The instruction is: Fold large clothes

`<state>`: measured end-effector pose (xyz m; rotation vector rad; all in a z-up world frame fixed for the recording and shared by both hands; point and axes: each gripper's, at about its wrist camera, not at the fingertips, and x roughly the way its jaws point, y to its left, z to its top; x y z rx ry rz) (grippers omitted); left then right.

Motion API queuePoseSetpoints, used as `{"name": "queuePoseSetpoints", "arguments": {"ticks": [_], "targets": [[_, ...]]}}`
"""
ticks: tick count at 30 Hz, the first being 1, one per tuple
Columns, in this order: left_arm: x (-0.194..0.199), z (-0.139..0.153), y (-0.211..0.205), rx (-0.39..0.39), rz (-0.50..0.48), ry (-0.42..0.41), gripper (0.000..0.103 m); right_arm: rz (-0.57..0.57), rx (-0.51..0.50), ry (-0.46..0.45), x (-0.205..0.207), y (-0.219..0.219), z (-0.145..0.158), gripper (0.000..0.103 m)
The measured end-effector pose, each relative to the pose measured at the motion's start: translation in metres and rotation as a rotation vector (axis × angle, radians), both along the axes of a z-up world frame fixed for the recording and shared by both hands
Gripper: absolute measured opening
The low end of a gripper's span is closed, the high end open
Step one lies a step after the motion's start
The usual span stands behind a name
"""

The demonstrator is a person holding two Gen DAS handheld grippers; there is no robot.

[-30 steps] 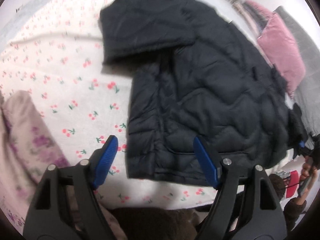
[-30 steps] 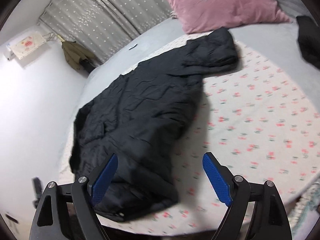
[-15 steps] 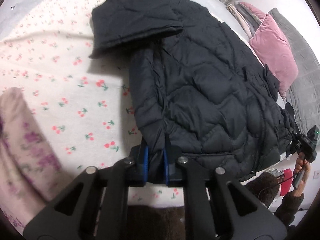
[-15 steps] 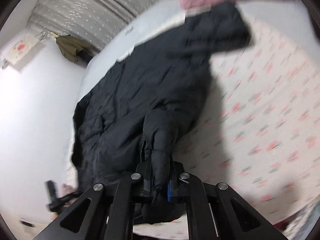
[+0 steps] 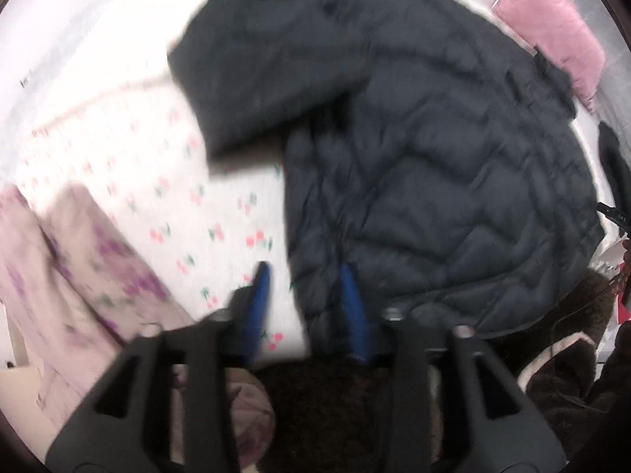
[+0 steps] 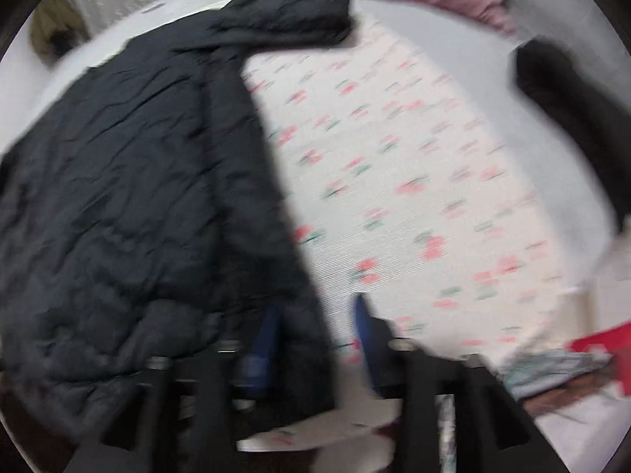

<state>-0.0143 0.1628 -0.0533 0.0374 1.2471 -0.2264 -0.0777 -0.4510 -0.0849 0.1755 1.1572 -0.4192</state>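
Both pairs of jaws stand half spread, having just been opening, the left gripper (image 5: 305, 295) and right gripper (image 6: 317, 331) each straddling, unpinched, the near hem of the black puffer jacket (image 5: 434, 157), which lies flat on the cherry-print bed (image 5: 177, 213).
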Motion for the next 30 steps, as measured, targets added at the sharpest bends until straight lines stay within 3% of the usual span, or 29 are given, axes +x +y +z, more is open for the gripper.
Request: {"name": "queuePoseSetpoints", "arguments": {"ticks": [1, 2, 7, 12, 13, 14, 16, 18, 23, 26, 30], "targets": [[0.002, 0.008, -0.001, -0.014, -0.003, -0.032, 0.071, 0.008, -0.01, -0.019, 0.002, 0.003, 0.008, 0.057], [0.005, 0.017, -0.003, -0.028, -0.01, -0.079, 0.08, 0.016, -0.01, -0.045, 0.004, 0.007, 0.017, 0.062], [0.04, 0.01, -0.034, 0.058, -0.054, -0.177, 0.081, 0.088, 0.07, -0.193, 0.034, 0.038, 0.056, 0.072], [0.077, -0.017, -0.061, 0.14, -0.046, -0.194, 0.081, 0.165, 0.135, -0.223, 0.08, 0.084, 0.05, 0.072], [0.083, -0.02, -0.058, 0.146, -0.033, -0.189, 0.072, 0.182, 0.151, -0.228, 0.088, 0.094, 0.048, 0.072], [0.091, -0.021, -0.055, 0.148, -0.012, -0.19, 0.045, 0.198, 0.166, -0.23, 0.097, 0.104, 0.046, 0.072], [0.106, -0.016, -0.048, 0.149, 0.015, -0.197, 0.012, 0.224, 0.182, -0.222, 0.106, 0.12, 0.043, 0.072], [0.114, 0.001, -0.037, 0.127, 0.053, -0.253, 0.01, 0.248, 0.184, -0.214, 0.116, 0.132, 0.042, 0.072], [0.14, 0.059, 0.001, 0.162, 0.158, -0.415, 0.008, 0.249, 0.163, -0.195, 0.137, 0.144, 0.03, 0.072], [0.167, 0.083, 0.029, 0.189, 0.228, -0.463, 0.007, 0.229, 0.169, -0.183, 0.144, 0.137, 0.023, 0.072], [0.216, 0.101, 0.073, 0.286, 0.335, -0.505, 0.007, 0.224, 0.172, -0.176, 0.153, 0.135, 0.017, 0.072]]}}
